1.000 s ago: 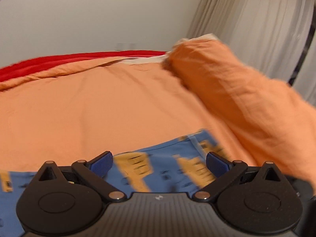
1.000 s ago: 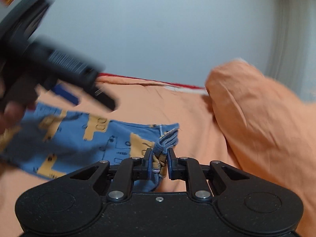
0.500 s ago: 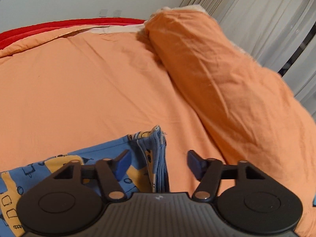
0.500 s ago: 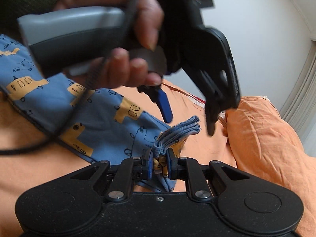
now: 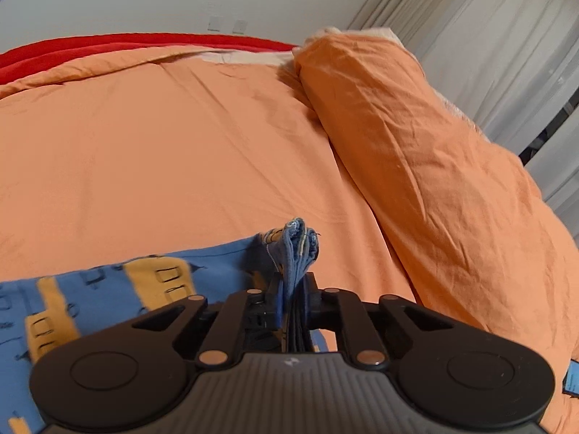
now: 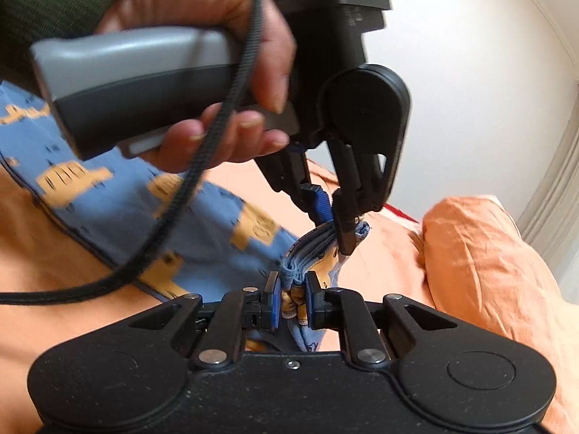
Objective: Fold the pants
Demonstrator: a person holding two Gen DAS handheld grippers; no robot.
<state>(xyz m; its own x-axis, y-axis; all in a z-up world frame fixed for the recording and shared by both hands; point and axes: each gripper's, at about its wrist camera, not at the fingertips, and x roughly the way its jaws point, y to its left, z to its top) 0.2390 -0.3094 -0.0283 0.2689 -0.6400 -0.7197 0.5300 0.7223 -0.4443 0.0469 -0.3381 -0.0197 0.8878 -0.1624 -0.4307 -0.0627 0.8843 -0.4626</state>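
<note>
Left wrist view, pants: the blue pants (image 5: pixel 108 289) with a yellow vehicle print lie on the orange bed sheet (image 5: pixel 163 152), near the bottom of the picture and left of the middle.
Left wrist view, left tool: the left tool (image 5: pixel 293 300) is closing on the bunched hem of the pants; several layers of cloth stand up between its two fingers and the pads already press on them.
Left wrist view, surroundings: a rolled orange duvet (image 5: pixel 416 152) lies along the right, a red blanket (image 5: pixel 108 49) at the far edge of the bed, and white curtains (image 5: pixel 488 36) behind.
Right wrist view, right tool: the right tool (image 6: pixel 293 300) is clamped on a gathered edge of the same pants (image 6: pixel 115 177), with the folded layers squeezed between its blue pads.
Right wrist view, left tool again: the left tool (image 6: pixel 336 224), held by a hand (image 6: pixel 217 72) with a dark green sleeve, pinches the same stack of layers just beyond the right tool.
Progress, done: the pant ends seem gathered together in a stack, and both tools hold it close to each other.
Progress, left: the rest of the pants is spread loosely on the bed, not a tidy packet, so I judge the folding is early or in the middle; laying the cloth flat and making the folds remains.
</note>
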